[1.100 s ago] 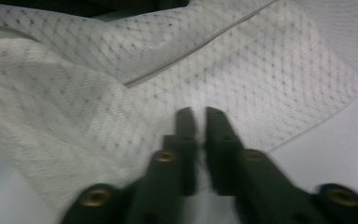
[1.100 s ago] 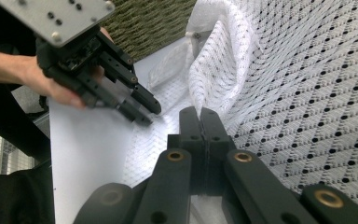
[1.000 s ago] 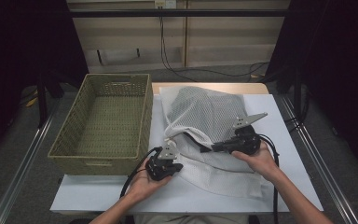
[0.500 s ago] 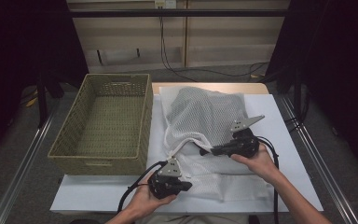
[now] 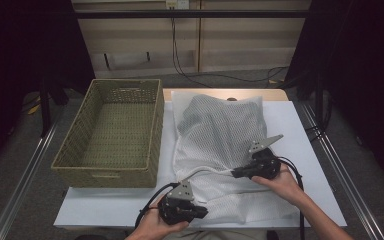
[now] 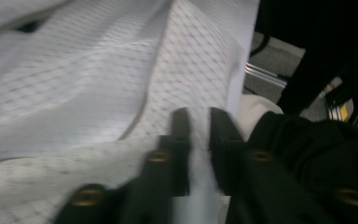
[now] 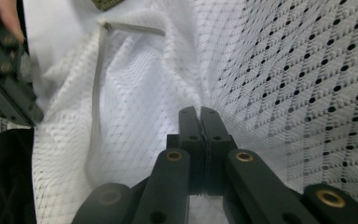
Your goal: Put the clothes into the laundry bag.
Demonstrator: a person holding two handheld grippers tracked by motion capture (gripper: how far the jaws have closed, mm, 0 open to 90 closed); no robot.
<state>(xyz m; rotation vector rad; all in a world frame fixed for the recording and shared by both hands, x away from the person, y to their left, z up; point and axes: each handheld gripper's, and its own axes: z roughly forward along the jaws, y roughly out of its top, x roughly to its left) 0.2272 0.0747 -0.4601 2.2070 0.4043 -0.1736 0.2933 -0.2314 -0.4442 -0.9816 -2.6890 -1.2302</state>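
Observation:
A white mesh cloth (image 5: pixel 220 130) lies spread over the white table (image 5: pixel 290 130). My right gripper (image 5: pixel 236 173) points left over the cloth's near part. In the right gripper view my right gripper (image 7: pixel 199 112) has its jaws pressed together on a pinched fold of the mesh cloth (image 7: pixel 307 70). A corded edge runs from there toward the left hand. My left gripper (image 5: pixel 202 213) sits at the table's near edge. In the left gripper view my left gripper (image 6: pixel 198 119) shows a narrow gap, its jaws having just been opening, with the edge of the mesh cloth (image 6: pixel 98 93) lying in the gap.
An empty woven basket (image 5: pixel 105 176) stands on the left, beside the cloth. The table's right strip lies bare. The other hand's gripper (image 7: pixel 4 88) shows at the upper left of the right gripper view. Metal rails flank the table, with dark curtains beyond.
The left gripper has drawn back toward the table's near edge, dragging the cloth's near edge along, and its jaws have parted a little. The right gripper has sunk slightly, still pinching the cloth.

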